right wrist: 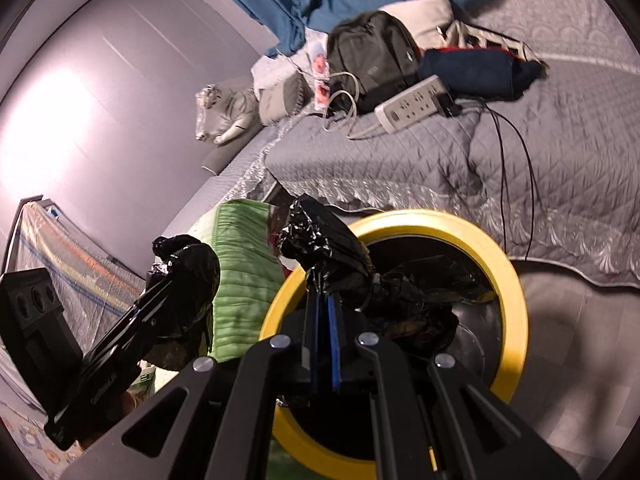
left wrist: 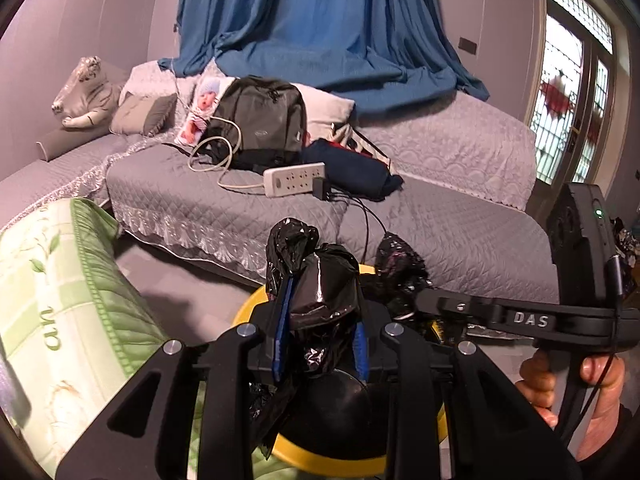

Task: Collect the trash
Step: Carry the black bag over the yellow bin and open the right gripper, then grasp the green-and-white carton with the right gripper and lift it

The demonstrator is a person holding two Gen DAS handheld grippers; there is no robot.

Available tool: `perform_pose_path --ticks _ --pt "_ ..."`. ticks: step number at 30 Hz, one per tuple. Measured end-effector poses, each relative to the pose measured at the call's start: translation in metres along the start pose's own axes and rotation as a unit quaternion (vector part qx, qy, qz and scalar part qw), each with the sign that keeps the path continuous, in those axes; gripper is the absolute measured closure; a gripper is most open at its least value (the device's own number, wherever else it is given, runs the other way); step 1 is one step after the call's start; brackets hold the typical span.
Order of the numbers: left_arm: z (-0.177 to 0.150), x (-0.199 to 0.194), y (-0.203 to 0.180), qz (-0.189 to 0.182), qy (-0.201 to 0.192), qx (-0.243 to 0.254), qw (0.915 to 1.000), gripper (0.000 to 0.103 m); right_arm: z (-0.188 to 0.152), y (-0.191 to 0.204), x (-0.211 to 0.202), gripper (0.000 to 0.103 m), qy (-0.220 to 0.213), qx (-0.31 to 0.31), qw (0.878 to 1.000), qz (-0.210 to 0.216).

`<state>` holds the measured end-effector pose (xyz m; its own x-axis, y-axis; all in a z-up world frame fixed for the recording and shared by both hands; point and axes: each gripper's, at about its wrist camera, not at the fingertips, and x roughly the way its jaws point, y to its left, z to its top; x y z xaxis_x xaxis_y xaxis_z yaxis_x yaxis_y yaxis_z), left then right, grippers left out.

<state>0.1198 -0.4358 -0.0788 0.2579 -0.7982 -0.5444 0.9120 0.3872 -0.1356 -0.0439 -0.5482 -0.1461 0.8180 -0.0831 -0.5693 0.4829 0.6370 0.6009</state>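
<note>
- The black trash bag (left wrist: 320,300) lines a yellow-rimmed bin (right wrist: 508,280) on the floor just in front of the sofa; its plastic edges are pulled up above the rim.
- The left gripper (left wrist: 320,320) has its blue-padded jaws closed on one bunched flap of the bag, held above the bin's mouth.
- The right gripper (right wrist: 324,292) has its jaws nearly together, pinching another twisted flap (each gripper also shows from the side in the other's view, wrapped in black plastic at the tip).
- A green quilted cushion (left wrist: 72,280) lies just beside the bin.
- On the grey quilted sofa (left wrist: 460,232) behind sit a white power strip (left wrist: 294,178), a grey backpack (left wrist: 260,120), a navy bundle (left wrist: 352,172) and a plush tiger (left wrist: 86,92).
- A blue curtain (left wrist: 320,20) hangs above.
</note>
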Motion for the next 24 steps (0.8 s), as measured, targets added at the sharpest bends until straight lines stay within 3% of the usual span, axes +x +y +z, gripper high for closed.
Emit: perform_pose_path --ticks 4,6,8,9,10,11,12,13,14,22,24 --pt "-0.005 0.011 0.0 -0.012 0.014 -0.016 0.9997 0.077 0.001 -0.012 0.008 0.099 0.007 0.016 1.0 -0.005" --pt "-0.005 0.011 0.002 -0.006 0.016 -0.022 0.9996 0.071 0.002 -0.015 0.009 0.098 0.007 0.019 1.0 -0.011" --pt "-0.007 0.01 0.004 0.005 0.01 -0.025 0.9996 0.047 0.003 -0.019 0.01 0.098 0.01 0.024 1.0 -0.011" --pt "-0.008 0.009 0.005 0.01 0.007 -0.028 0.9995 0.041 0.003 -0.019 0.009 0.097 0.01 0.026 1.0 -0.014" --pt "-0.009 0.005 0.009 0.015 0.001 -0.038 0.9991 0.029 0.003 -0.021 0.009 0.092 0.008 0.029 0.999 -0.02" --pt "-0.011 0.003 0.013 0.017 -0.003 -0.049 0.9987 0.024 0.003 -0.022 0.009 0.079 0.006 0.032 0.999 -0.022" --pt "-0.011 0.0 0.016 0.017 -0.005 -0.059 0.9981 0.023 0.003 -0.024 0.008 0.072 0.004 0.035 0.999 -0.022" --pt "-0.012 -0.003 0.021 0.021 -0.009 -0.071 0.9972 0.022 0.003 -0.025 0.007 0.058 0.002 0.038 0.999 -0.025" --pt "-0.013 -0.005 0.024 0.026 -0.011 -0.078 0.9966 0.019 0.003 -0.025 0.006 0.054 -0.003 0.04 0.999 -0.029" --pt "-0.01 -0.043 0.047 0.065 -0.052 -0.099 0.9916 0.016 0.004 -0.015 0.003 0.054 0.005 0.031 0.999 -0.023" --pt "-0.008 -0.057 0.051 0.083 -0.067 -0.102 0.9891 0.014 0.005 -0.011 0.006 0.048 0.018 0.033 0.999 -0.032"
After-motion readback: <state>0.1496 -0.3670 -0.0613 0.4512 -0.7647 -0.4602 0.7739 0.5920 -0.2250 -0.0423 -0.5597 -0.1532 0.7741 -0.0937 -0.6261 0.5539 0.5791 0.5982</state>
